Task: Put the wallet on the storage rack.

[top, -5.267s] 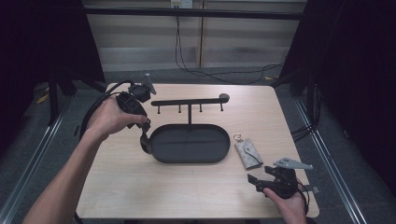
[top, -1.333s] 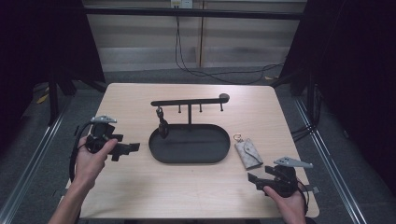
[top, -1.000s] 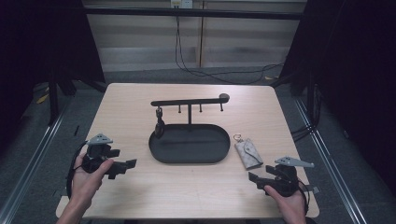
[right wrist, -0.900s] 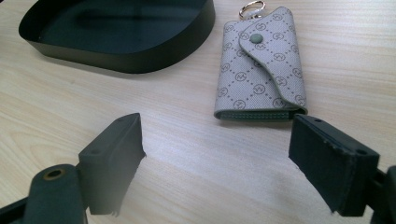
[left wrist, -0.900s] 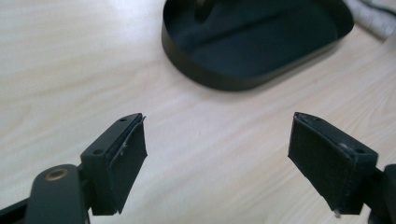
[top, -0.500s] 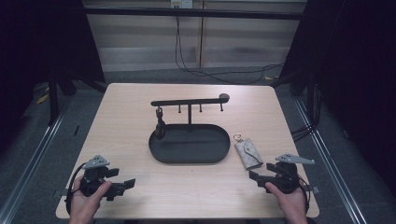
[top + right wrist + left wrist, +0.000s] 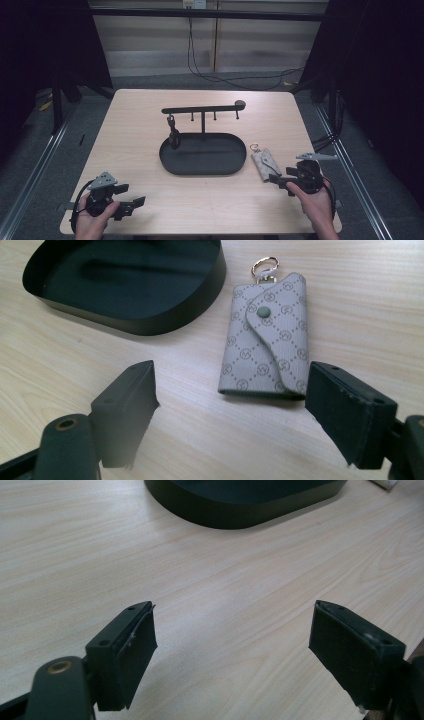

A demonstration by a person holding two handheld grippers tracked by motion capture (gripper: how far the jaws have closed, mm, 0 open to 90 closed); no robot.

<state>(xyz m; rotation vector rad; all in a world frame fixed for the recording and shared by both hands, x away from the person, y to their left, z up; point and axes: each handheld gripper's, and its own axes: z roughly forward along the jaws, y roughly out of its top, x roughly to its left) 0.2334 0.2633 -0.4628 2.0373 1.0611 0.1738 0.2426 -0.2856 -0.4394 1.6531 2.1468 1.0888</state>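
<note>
A black key stand with an oval tray (image 7: 170,162) (image 7: 165,315) (image 7: 210,515) and a hook bar (image 7: 200,109) stands mid-table; a dark key item (image 7: 173,132) hangs from its left hook. A beige patterned key pouch (image 7: 263,163) (image 7: 267,335) with a gold ring lies flat right of the tray. My right gripper (image 7: 280,179) (image 7: 230,415) is open just short of the pouch, which sits ahead of its jaws. My left gripper (image 7: 132,205) (image 7: 232,650) is open over bare wood at the front left, nothing between its jaws.
The light wooden table (image 7: 130,130) ends close behind both hands at the front edge. Dark floor, rails and cables surround it.
My left hand hung a dark key item on the stand, then drew back to the front left corner. The right gripper has edged slightly toward the pouch.
</note>
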